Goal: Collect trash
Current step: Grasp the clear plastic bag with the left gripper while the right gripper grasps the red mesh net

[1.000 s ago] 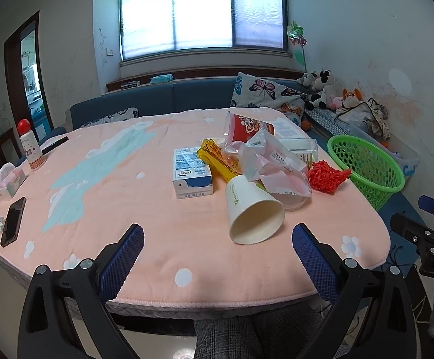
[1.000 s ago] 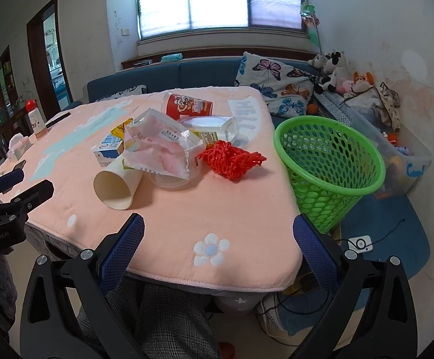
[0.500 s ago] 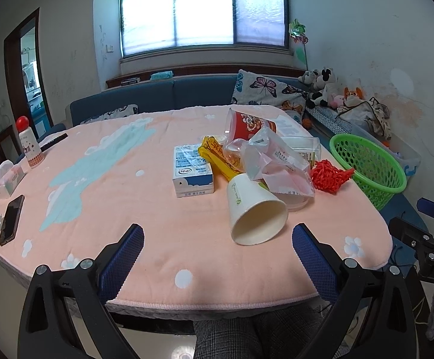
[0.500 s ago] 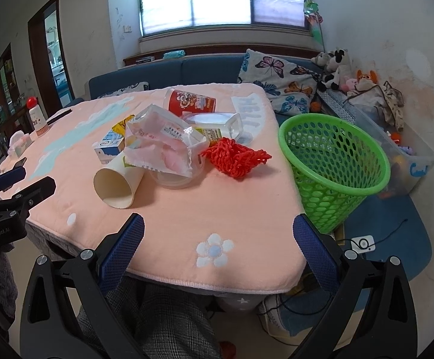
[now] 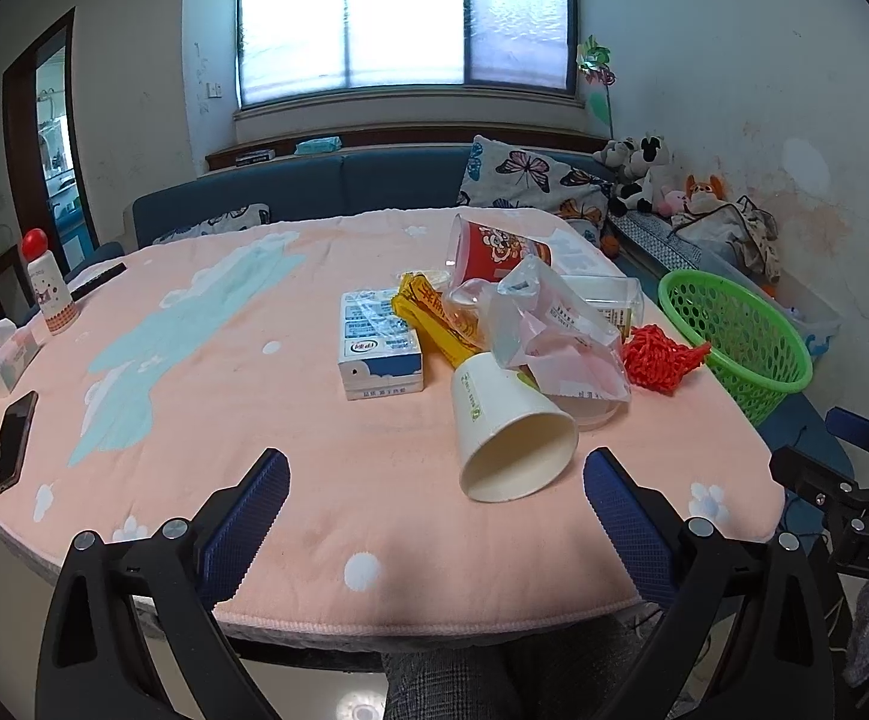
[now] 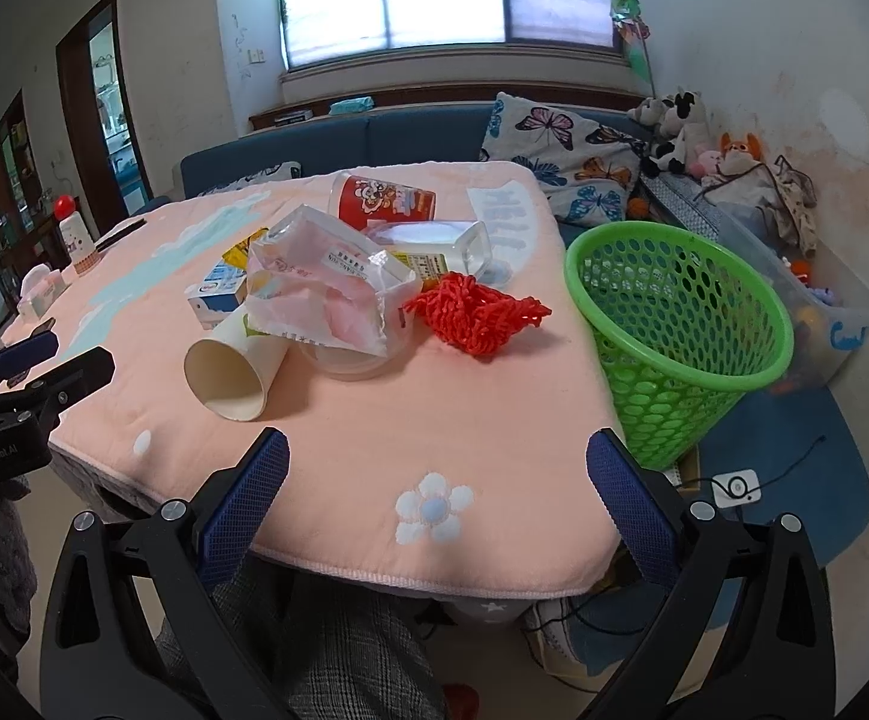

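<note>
At the near edge of the pink table (image 5: 206, 396), left gripper (image 5: 434, 501) and right gripper (image 6: 437, 480) both low and level, fingers wide apart, nothing held. In the middle of the table, a messy heap of trash: white paper cup (image 5: 509, 429) on its side with mouth this way, crinkly plastic bag (image 5: 545, 324) over it, milk carton (image 5: 377, 351) to the left, red net (image 6: 473, 312) to the right, red cup (image 6: 383, 201) behind. Off the table's right edge, just beside it, green basket (image 6: 683, 318) with holes.

Home living room: sofa (image 5: 338, 183), stuffed toys (image 5: 638, 171)
</note>
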`<state>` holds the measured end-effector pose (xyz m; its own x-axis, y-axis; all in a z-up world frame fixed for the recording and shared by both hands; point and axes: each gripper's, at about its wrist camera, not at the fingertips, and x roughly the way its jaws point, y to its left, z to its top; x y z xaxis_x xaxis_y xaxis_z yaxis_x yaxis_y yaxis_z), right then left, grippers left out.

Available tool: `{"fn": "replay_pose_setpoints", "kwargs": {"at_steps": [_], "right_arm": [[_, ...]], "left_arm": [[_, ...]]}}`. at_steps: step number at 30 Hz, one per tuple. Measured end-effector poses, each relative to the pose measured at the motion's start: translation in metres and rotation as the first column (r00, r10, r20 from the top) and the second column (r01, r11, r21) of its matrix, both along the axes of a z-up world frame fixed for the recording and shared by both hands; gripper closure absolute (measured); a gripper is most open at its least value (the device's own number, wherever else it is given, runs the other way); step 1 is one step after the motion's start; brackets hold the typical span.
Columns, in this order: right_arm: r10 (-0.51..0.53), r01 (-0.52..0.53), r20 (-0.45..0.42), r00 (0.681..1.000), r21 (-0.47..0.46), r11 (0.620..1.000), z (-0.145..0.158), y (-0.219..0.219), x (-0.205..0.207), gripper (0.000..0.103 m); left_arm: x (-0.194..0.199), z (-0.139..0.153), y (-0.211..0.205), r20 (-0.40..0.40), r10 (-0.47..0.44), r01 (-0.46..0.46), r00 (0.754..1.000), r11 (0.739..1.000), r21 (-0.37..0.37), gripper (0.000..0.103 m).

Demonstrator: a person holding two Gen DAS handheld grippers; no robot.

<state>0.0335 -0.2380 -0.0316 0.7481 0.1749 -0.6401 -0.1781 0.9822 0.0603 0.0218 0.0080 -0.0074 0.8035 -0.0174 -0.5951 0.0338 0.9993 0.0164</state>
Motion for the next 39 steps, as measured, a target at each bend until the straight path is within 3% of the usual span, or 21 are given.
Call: {"fn": "replay_pose_setpoints", "kwargs": {"at_steps": [7, 10, 14, 19, 22, 39], "right_arm": [[0.01, -0.01, 0.01, 1.0, 0.005, 1.0, 0.002, -0.001, 0.007, 0.005], [0.007, -0.007, 0.003, 1.0, 0.005, 1.0, 0.001, -0.002, 0.011, 0.005], [0.001, -0.001, -0.004, 1.0, 0.003, 1.0, -0.001, -0.005, 0.017, 0.006], [-0.005, 0.005, -0.016, 1.0, 0.009, 1.0, -0.003, -0.012, 0.029, 0.008], [-0.007, 0.008, -0.022, 1.0, 0.016, 1.0, -0.004, -0.016, 0.039, 0.009], [0.003, -0.002, -0.06, 0.998, 0.015, 1.0, -0.013, -0.024, 0.087, 0.013]], "left_arm": [[0.014, 0.005, 0.006, -0.015, -0.016, 0.015, 1.0, 0.999, -0.046, 0.008], [0.025, 0.007, 0.006, -0.024, -0.029, 0.027, 0.999, 0.998, -0.062, 0.019], [0.045, 0.008, 0.005, -0.052, -0.055, 0.05, 0.997, 0.994, -0.097, 0.026], [0.07, 0.015, -0.002, -0.042, -0.098, 0.094, 0.994, 0.991, -0.1, 0.026], [0.086, 0.018, -0.004, -0.053, -0.127, 0.121, 0.99, 0.986, -0.113, 0.031], [0.166, -0.007, -0.028, -0.179, -0.281, 0.257, 0.943, 0.956, -0.144, 0.041]]}}
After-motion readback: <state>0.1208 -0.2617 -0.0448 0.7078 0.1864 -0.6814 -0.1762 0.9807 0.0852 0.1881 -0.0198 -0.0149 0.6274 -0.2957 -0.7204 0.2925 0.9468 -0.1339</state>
